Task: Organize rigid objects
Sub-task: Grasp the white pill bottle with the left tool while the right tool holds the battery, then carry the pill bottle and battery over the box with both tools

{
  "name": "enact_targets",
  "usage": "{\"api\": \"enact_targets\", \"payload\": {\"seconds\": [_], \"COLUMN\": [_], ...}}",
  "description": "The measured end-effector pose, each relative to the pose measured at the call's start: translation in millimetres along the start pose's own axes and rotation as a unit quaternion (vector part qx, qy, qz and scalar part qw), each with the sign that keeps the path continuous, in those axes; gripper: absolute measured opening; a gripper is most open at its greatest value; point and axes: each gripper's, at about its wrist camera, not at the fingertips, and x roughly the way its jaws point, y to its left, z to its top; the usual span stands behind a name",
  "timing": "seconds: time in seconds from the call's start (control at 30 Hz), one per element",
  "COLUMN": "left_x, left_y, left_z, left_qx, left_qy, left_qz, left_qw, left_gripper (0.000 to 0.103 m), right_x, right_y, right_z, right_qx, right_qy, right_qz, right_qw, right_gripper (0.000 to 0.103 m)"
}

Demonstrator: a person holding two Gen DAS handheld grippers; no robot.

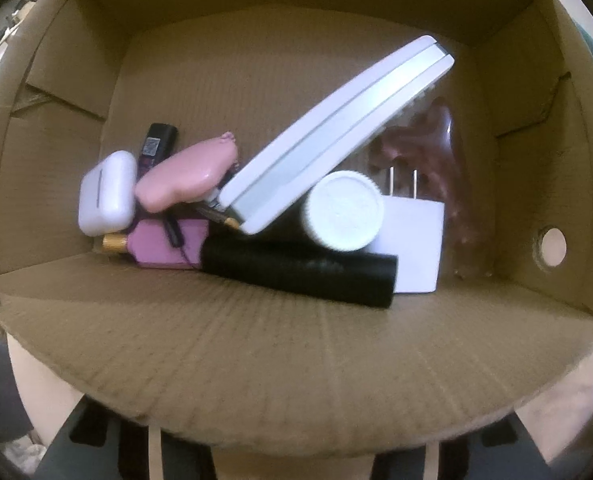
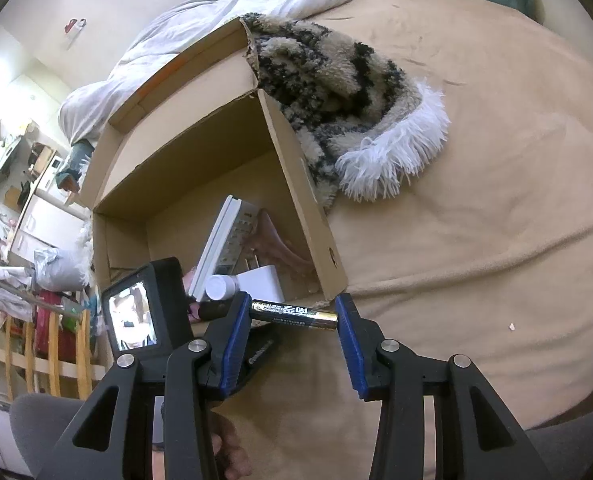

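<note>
Between the blue pads (image 2: 232, 344) of the right hand-held gripper (image 2: 294, 320) lies a black and gold battery (image 2: 294, 314), gripped end to end with the jaws about one battery length apart. Just beyond this hand-held gripper, a cardboard box (image 2: 308, 216) rests on the tan bed cover (image 2: 476, 220). To its left, the left hand-held gripper (image 2: 144, 312) reaches toward the box; whether it is released or clenched I cannot tell, because the near box wall hides its fingers. Straight ahead of the left hand-held gripper, the box (image 1: 256, 340) contains a tilted white power strip (image 1: 336, 132), a white charger (image 1: 412, 244), a white cap (image 1: 342, 210), a black cylinder (image 1: 300, 270), a pink object (image 1: 188, 176) and a white earbud case (image 1: 106, 192).
</note>
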Motion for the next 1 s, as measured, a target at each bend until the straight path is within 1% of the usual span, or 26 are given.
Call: {"api": "enact_targets", "payload": {"seconds": [0.1, 0.37, 0.53, 0.67, 0.77, 0.87, 0.93, 0.97, 1.0], "left_x": [0, -11, -30, -56, -82, -105, -122, -127, -127], "left_y": [15, 51, 76, 96, 111, 125, 117, 110, 111], "left_z": [0, -20, -32, -37, -36, -25, -18, -12, -5], "left_qx": [-0.006, 0.018, 0.031, 0.036, 0.043, 0.053, 0.057, 0.057, 0.057], "left_qy": [0.006, 0.022, 0.016, -0.003, -0.031, -0.068, -0.087, -0.096, -0.105], "left_qz": [-0.004, 0.012, 0.011, -0.005, -0.013, -0.021, -0.023, -0.023, -0.023], "left_qw": [1.0000, 0.9995, 0.9993, 0.9993, 0.9985, 0.9961, 0.9943, 0.9935, 0.9926], "left_gripper": [0.043, 0.043, 0.043, 0.043, 0.043, 0.043, 0.043, 0.043, 0.043], "right_x": [2, 5, 8, 8, 5, 4, 3, 3, 2], "right_y": [2, 10, 14, 18, 24, 31, 36, 39, 42], "right_z": [0, -3, -5, -7, -8, -7, -6, -5, -3], "right_qx": [-0.004, -0.022, -0.031, -0.040, -0.050, -0.063, -0.076, -0.081, -0.087], "right_qy": [0.003, 0.006, 0.010, 0.010, 0.003, -0.002, -0.001, -0.001, -0.003], "right_qz": [-0.003, -0.018, -0.020, -0.015, -0.013, -0.013, -0.009, -0.004, 0.001], "right_qw": [1.000, 1.000, 0.999, 0.999, 0.999, 0.998, 0.997, 0.997, 0.996], "right_gripper": [0.045, 0.045, 0.045, 0.045, 0.045, 0.045, 0.045, 0.045, 0.045]}}
